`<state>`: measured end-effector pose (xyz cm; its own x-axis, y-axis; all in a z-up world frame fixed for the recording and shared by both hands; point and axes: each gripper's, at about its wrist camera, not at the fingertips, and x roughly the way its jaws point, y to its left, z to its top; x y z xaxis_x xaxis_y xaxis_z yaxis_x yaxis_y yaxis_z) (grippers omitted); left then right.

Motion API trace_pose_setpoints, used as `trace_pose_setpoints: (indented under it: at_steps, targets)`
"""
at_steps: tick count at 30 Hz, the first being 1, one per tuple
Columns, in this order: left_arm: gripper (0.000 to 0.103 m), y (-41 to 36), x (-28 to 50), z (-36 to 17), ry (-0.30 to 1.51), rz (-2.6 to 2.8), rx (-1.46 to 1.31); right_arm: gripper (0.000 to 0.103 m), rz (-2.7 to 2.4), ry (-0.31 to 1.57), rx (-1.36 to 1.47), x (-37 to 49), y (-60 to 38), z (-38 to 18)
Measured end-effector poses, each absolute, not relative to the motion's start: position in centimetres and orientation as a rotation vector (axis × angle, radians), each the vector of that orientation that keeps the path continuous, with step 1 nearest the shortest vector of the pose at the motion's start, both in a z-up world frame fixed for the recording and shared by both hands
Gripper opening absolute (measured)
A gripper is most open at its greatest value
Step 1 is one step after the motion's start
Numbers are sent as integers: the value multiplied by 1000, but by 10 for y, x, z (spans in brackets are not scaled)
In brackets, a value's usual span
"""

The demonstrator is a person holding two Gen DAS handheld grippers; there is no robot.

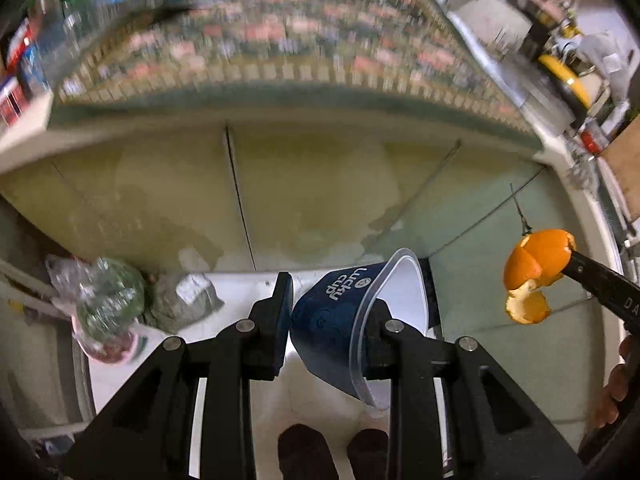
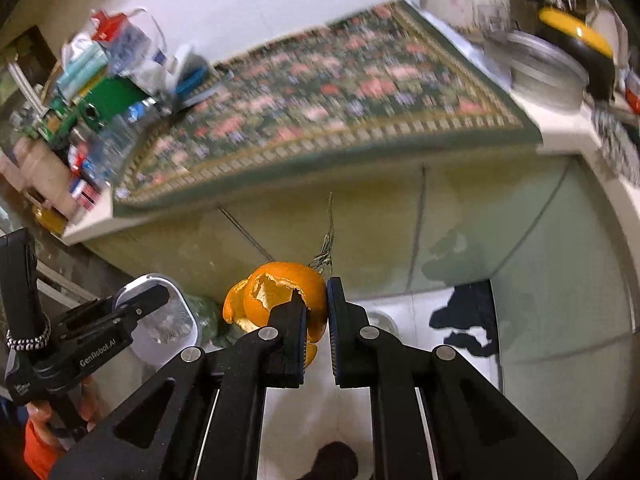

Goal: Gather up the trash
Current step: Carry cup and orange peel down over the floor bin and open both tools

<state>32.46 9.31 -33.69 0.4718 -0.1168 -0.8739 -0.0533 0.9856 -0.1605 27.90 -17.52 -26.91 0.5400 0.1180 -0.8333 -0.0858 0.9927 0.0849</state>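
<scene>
My left gripper (image 1: 332, 312) is shut on a dark blue paper cup (image 1: 340, 320) printed "Lucky cup", squashed and tilted, its white inside facing right. It is held in the air above the floor. My right gripper (image 2: 318, 308) is shut on an orange peel (image 2: 280, 300), also held in the air. The peel (image 1: 534, 276) and the right gripper's finger show at the right of the left wrist view. The left gripper and the cup's rim (image 2: 160, 312) show at the left of the right wrist view.
A table with a patterned cloth (image 1: 280, 52) stands ahead, with bottles and boxes (image 2: 92, 92) on its left end. Its pale side panel (image 1: 300, 200) faces me. Crumpled plastic and paper trash (image 1: 116, 304) lies below at left. A metal pan (image 2: 544, 68) sits at right.
</scene>
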Motion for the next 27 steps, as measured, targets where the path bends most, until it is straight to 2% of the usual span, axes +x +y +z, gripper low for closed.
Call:
trace_pose_setpoints:
  at_steps: [8,19,22,24,25,27]
  targets:
    - [27,56,336,-443,1159,0,-214,9,116,1087,-6,307,-238,-352]
    - [27,66,353,-545,1194,86,-216,9,196,1163,-56,350,-236,-468]
    - [27,69,360,-566,1203,97,-213,13,236,1174,-64,360,-227,-490]
    - [27,69,366,-577,1213,96,-216,22,248,1201,-68,366,-224,-500]
    - [27,69,369,-582,1217,92,-215,31,251,1214,-71,368,-223,-504]
    - [27,65,374,-589,1223,80,-215,34,251,1206,-70,369,-225,-506]
